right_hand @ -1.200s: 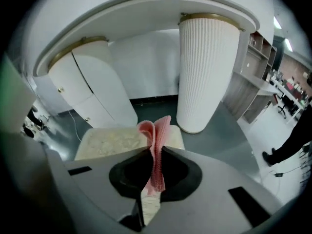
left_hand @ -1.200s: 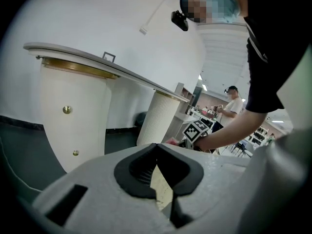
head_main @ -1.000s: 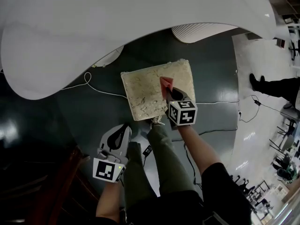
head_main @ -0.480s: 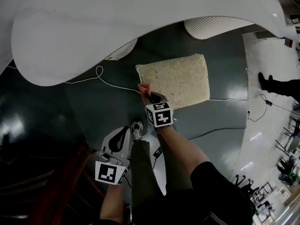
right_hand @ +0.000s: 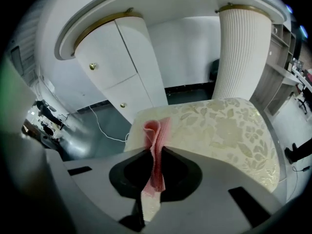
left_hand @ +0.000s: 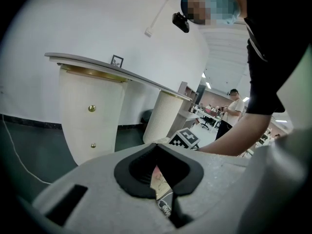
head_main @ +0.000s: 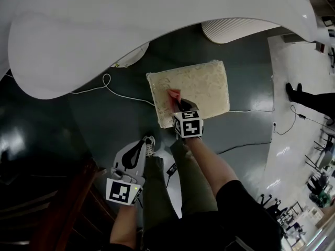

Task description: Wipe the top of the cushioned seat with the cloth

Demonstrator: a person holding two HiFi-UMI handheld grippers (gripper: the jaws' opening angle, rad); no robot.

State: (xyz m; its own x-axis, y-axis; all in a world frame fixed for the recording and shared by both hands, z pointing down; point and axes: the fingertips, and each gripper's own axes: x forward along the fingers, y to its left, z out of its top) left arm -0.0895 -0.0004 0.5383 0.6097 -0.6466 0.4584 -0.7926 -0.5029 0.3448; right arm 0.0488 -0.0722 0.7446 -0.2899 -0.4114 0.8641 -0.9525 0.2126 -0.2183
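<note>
The cushioned seat (head_main: pixel 201 85) stood on the dark floor (head_main: pixel 104 119), just in front of the person's legs (head_main: pixel 183 177). Its pale, flower-patterned top faced up. The right gripper (head_main: pixel 177 101) reached over the seat's near edge with its jaws closed tight on the pink cloth (head_main: pixel 173 94). In the right gripper view the cloth (right_hand: pixel 155 145) was pinched as an upright fold, one end sticking out past the jaw tips and the other hanging down behind them. The cloth was over the left half of the seat top (right_hand: pixel 224 126), closer to the near edge than the far one. Whether it actually pressed on the fabric could not be told.

The left gripper (head_main: pixel 141 144) hung low beside the person's left leg, well clear of the seat's near left corner. Its jaws were together at the tips and held nothing. Through the slit behind them, the left gripper view showed only a sliver of the seat and a shoe (left_hand: pixel 165 208).

A white cable (head_main: pixel 107 85) ran across the floor past the seat's left edge. A ribbed white column (right_hand: pixel 243 52) and a white cabinet (right_hand: pixel 122 67) stood beyond the far edge.
</note>
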